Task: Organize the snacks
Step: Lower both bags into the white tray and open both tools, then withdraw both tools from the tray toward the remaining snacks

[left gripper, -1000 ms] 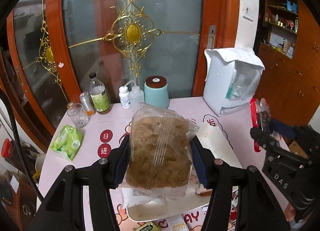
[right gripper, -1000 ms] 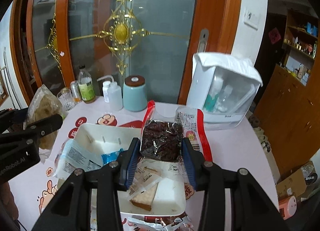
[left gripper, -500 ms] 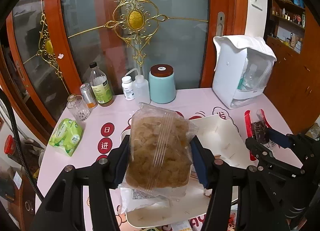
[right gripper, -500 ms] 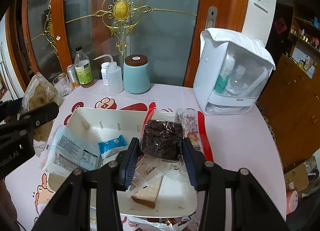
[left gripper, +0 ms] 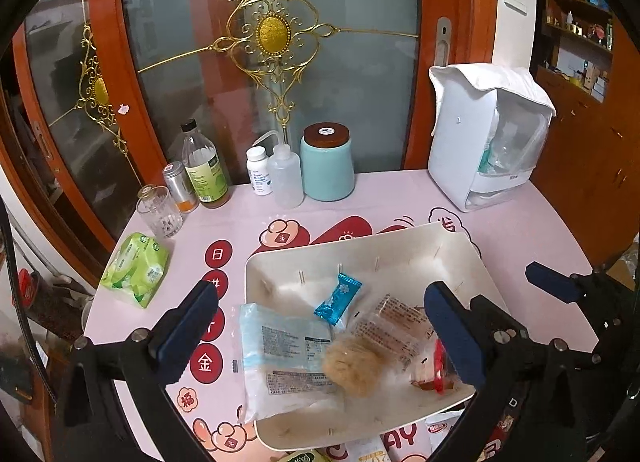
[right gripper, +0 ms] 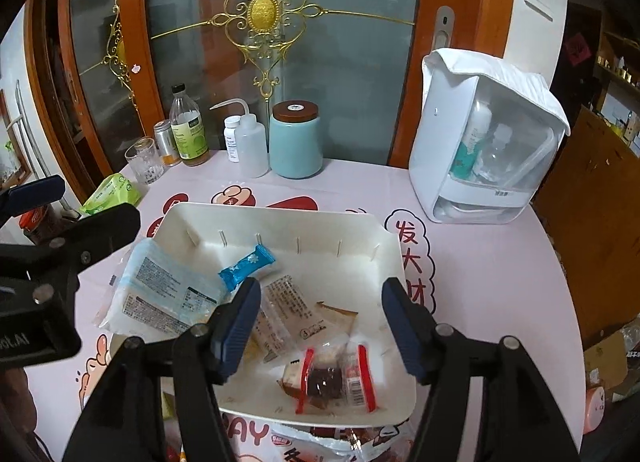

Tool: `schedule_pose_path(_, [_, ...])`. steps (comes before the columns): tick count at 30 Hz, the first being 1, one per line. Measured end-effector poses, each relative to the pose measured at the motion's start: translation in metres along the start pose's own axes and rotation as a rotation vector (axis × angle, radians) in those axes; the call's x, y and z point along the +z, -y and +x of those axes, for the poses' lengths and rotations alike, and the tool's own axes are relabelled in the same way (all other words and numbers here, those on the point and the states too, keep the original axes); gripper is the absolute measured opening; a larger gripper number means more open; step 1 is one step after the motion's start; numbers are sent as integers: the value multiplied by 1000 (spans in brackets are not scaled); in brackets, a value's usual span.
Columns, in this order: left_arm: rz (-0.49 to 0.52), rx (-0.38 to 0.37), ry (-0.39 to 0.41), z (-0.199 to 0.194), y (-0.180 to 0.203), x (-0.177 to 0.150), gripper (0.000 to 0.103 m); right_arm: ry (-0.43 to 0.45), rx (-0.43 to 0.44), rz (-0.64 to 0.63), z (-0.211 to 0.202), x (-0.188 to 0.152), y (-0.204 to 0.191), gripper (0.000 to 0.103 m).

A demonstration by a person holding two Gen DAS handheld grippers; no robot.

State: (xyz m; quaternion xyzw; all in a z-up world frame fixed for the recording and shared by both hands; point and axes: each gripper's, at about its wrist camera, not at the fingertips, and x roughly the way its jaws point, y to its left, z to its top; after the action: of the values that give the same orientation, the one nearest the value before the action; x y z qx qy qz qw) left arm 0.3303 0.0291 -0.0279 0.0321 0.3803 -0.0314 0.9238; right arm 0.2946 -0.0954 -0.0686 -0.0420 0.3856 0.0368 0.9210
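A white tray (left gripper: 400,246) (right gripper: 280,218) sits on the pink table and holds several snacks. The clear bag of tan floss (left gripper: 352,362) lies in it, blurred, beside a pale blue packet (left gripper: 280,346) (right gripper: 160,294), a small blue wrapper (left gripper: 338,296) (right gripper: 246,264) and a cake slice pack (right gripper: 288,314). The red-edged bag of dark dried fruit (right gripper: 326,378) lies at the tray's front. My left gripper (left gripper: 320,334) is open and empty above the tray. My right gripper (right gripper: 320,322) is open and empty above the tray.
At the back stand a teal jar (left gripper: 327,162), squeeze bottle (left gripper: 285,178), pill bottle (left gripper: 258,176), vinegar bottle (left gripper: 204,170), can (left gripper: 178,186) and glass (left gripper: 159,212). A green tissue pack (left gripper: 136,268) lies left. A white organizer box (right gripper: 484,150) stands right. More snack bags (right gripper: 320,442) lie at the front edge.
Both grippers opened. The floss bag dropped from the left gripper into the tray. The dried fruit bag dropped from the right gripper into the tray's front.
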Motion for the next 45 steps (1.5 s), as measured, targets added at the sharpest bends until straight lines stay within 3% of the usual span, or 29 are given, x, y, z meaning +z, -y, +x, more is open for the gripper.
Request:
schedule_pose_path(15, [19,-13,38,-53,6,-15,102,47,19,-24,-61,-26,-5,64])
schedule_pose_path(27, [12,17,111,-137,-6,-50,102,117,37,-84,-139,-60,-14,64])
schedule_pose_path(37, [-30,117,154,-215,-32,-95,102,145,105,-151,-185,-98,-34,64])
schedule_pose_path(45, [-54,147,101,-238,-50,-145,102,92,136,-174,-183,-131,-59,64])
